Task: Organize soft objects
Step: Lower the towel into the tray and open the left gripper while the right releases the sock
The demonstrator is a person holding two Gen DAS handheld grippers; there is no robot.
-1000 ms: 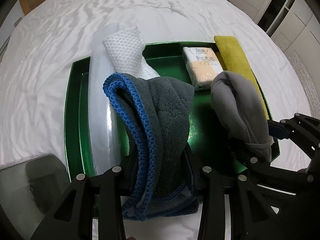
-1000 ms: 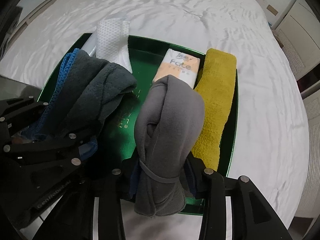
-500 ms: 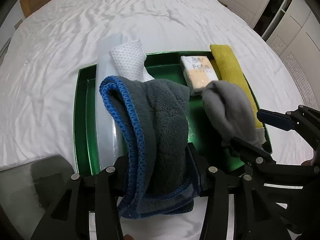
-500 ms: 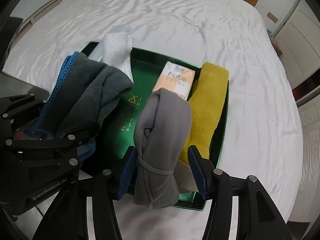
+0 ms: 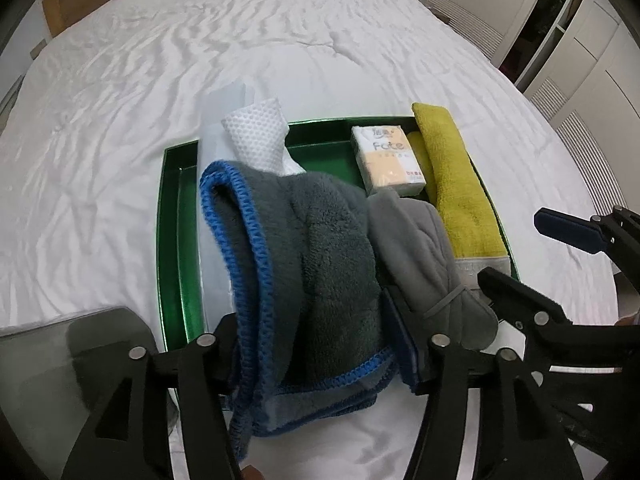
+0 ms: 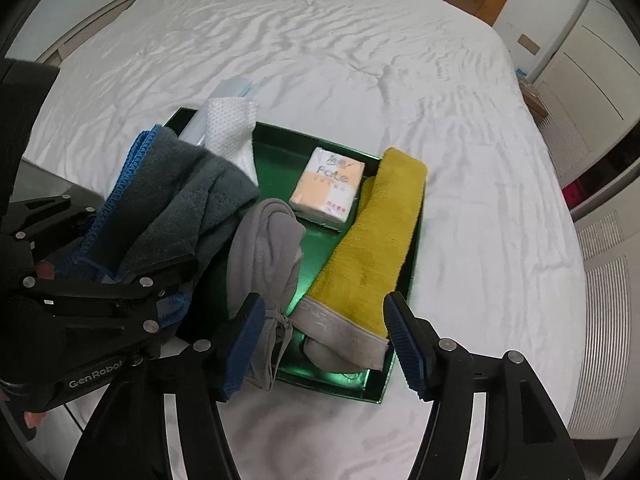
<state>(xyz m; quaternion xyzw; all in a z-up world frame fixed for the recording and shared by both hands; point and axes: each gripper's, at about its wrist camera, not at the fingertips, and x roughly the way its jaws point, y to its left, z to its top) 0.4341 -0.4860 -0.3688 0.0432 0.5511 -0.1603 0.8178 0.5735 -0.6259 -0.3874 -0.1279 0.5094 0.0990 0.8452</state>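
Two views: from the left wrist, the left tongs (image 5: 316,356) are opening with the dark grey towel (image 5: 320,256) between them, over the green tray (image 5: 172,216) — from the right wrist, the right tongs (image 6: 324,340) are opening, parted, the light grey bundle (image 6: 264,256) beside their left finger in the tray.

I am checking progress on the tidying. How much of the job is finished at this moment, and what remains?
Done: the yellow towel, tissue pack and white mesh cloth lie in the green tray.

In hand: the right gripper is opening and the grey bundle has dropped into the tray; the left gripper is opening around the blue-edged dark towel.

Left: that towel overhangs the tray's near edge.
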